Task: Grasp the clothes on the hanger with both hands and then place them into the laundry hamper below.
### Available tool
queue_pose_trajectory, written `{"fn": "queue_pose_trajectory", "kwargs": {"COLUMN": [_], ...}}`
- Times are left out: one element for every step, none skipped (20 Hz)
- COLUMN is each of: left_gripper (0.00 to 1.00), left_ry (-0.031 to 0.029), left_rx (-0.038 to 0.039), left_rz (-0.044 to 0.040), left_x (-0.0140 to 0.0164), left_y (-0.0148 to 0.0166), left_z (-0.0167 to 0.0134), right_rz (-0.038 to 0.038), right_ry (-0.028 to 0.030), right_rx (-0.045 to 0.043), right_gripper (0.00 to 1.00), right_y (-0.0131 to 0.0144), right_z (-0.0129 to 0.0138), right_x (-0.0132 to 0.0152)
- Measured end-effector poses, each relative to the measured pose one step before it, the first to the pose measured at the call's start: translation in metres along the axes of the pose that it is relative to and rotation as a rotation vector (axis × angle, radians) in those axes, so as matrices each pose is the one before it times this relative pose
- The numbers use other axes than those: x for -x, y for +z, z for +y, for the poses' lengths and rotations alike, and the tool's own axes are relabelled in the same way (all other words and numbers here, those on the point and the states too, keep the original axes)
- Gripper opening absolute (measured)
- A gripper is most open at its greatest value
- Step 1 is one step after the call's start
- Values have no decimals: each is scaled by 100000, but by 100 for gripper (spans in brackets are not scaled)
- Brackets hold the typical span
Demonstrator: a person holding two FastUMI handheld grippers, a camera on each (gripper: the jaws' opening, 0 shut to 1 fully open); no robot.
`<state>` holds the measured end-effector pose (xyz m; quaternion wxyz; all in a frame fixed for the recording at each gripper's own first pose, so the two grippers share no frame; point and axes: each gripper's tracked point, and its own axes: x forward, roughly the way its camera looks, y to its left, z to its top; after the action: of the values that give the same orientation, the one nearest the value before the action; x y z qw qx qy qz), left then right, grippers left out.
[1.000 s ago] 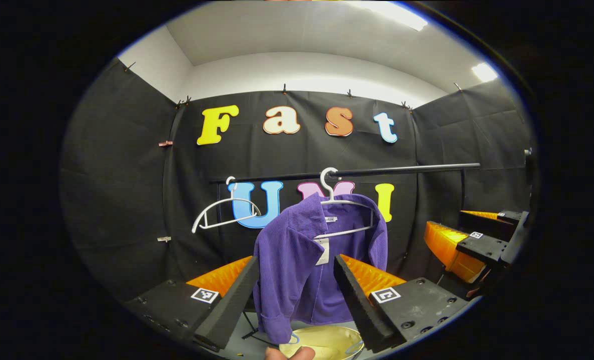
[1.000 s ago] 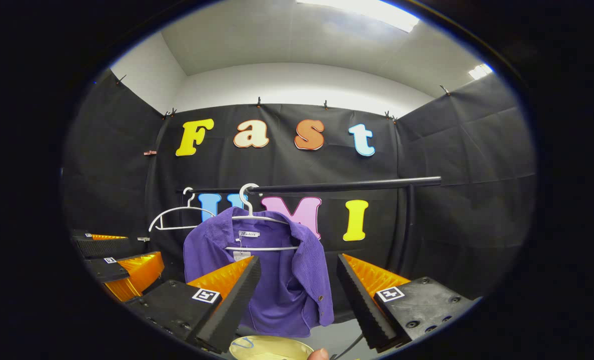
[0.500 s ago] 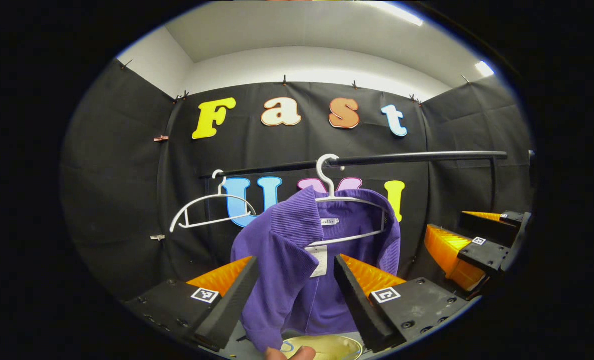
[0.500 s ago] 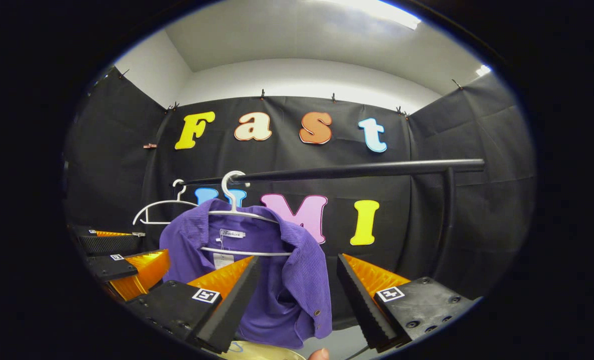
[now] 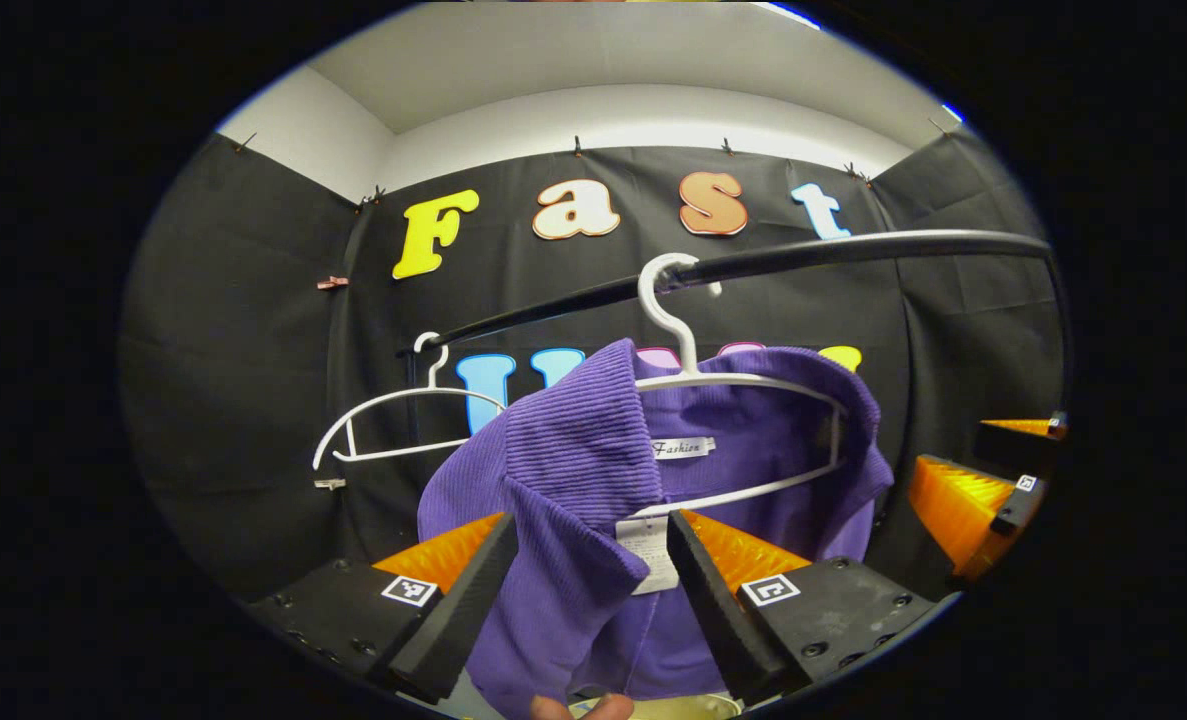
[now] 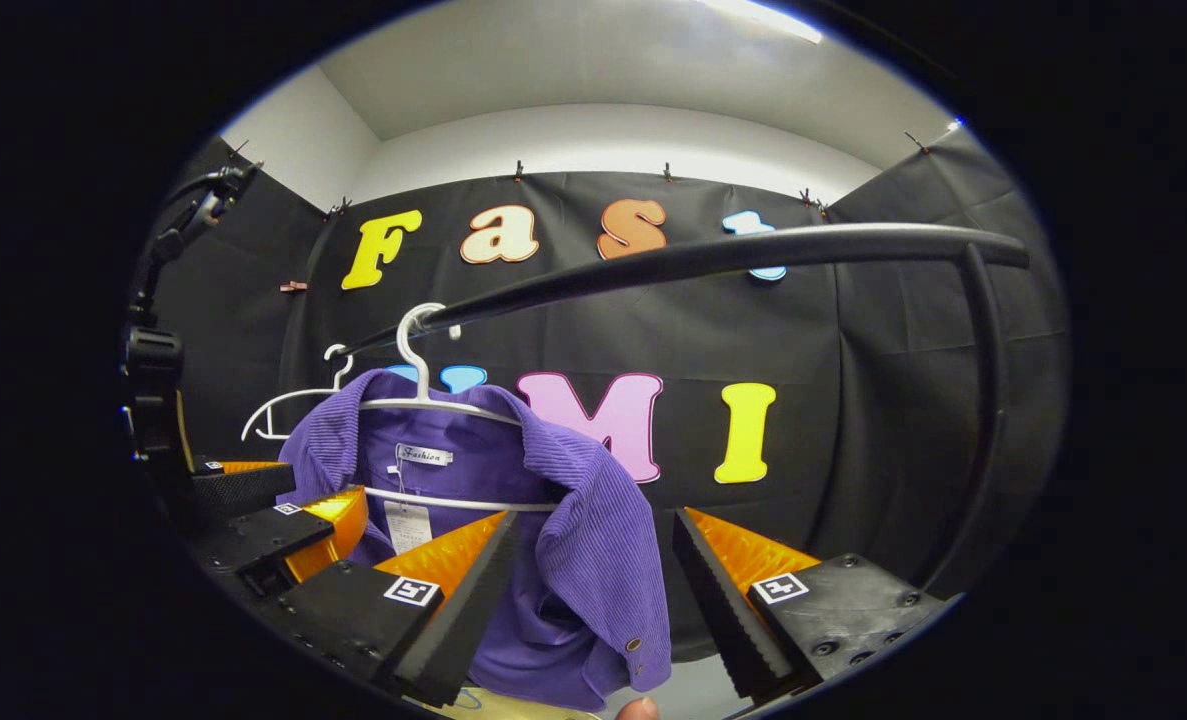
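A purple ribbed jacket (image 5: pixel 573 450) hangs on a white hanger (image 5: pixel 665 310) from a black rail (image 5: pixel 833 250). My left gripper (image 5: pixel 593 600) is open, its fingers standing either side of the jacket's left collar and shoulder, close in front of it. In the right gripper view the same jacket (image 6: pixel 593 540) hangs from the hanger (image 6: pixel 415 345), and my right gripper (image 6: pixel 593 600) is open around its right shoulder and front edge. A sliver of the pale yellow hamper (image 5: pixel 678 708) shows below the jacket. Each gripper also appears at the edge of the other's view.
An empty white hanger (image 5: pixel 393 420) hangs on the rail to the left of the jacket. The rail's upright post (image 6: pixel 983 400) stands at the right. Black cloth walls close the booth behind and at both sides.
Both grippers have moved forward and up toward the jacket, which now looms larger between their fingers. Both stay open. The hamper has slid almost out of view below.
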<state>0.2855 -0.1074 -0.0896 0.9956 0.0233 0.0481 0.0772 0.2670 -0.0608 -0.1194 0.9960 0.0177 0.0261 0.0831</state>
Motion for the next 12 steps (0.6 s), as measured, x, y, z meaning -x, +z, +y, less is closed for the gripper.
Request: {"fn": "queue_pose_trajectory", "kwargs": {"left_gripper": [94, 92, 95, 94, 94, 95, 91, 88, 84, 78, 77, 77], "left_ry": [1324, 2282, 2548, 2601, 1975, 1229, 1386, 763, -336, -1065, -1069, -1412], "left_rx": [-271, -350, -478, -242, -240, -227, -223, -224, -390, -343, -56, 19], "left_rz": [902, 1077, 881, -216, -346, -167, -502, -643, -161, 403, 277, 593], "left_x": [-734, -510, -423, -238, -332, -179, -38, -31, -68, -62, 9, 17], "left_y": [-363, -379, -240, -51, 39, -60, 222, 126, 118, -296, -173, -278], "left_z": [81, 324, 552, 615, 606, 407, 516, 433, 66, -127, -227, -260], "right_rz": [283, 214, 192, 355, 234, -145, -600, -766, -787, -987, -889, -851], "right_ry": [450, 428, 369, 249, -27, 13, 506, 340, -178, 157, 621, 1035], "right_rx": [-186, -145, -229, -319, -75, 59, 60, -121, 292, -34, -333, -669], "right_gripper": [97, 97, 97, 97, 97, 97, 97, 97, 97, 98, 98, 97], "right_y": [-274, -322, -278, -313, -279, -134, 93, 25, -90, 25, -132, -165], "right_z": [-91, -52, -11, -55, 37, 122, 270, 289, 185, 252, 380, 500], "right_x": [-412, -390, -408, -411, -423, -378, -484, -630, -532, -673, -708, -628]}}
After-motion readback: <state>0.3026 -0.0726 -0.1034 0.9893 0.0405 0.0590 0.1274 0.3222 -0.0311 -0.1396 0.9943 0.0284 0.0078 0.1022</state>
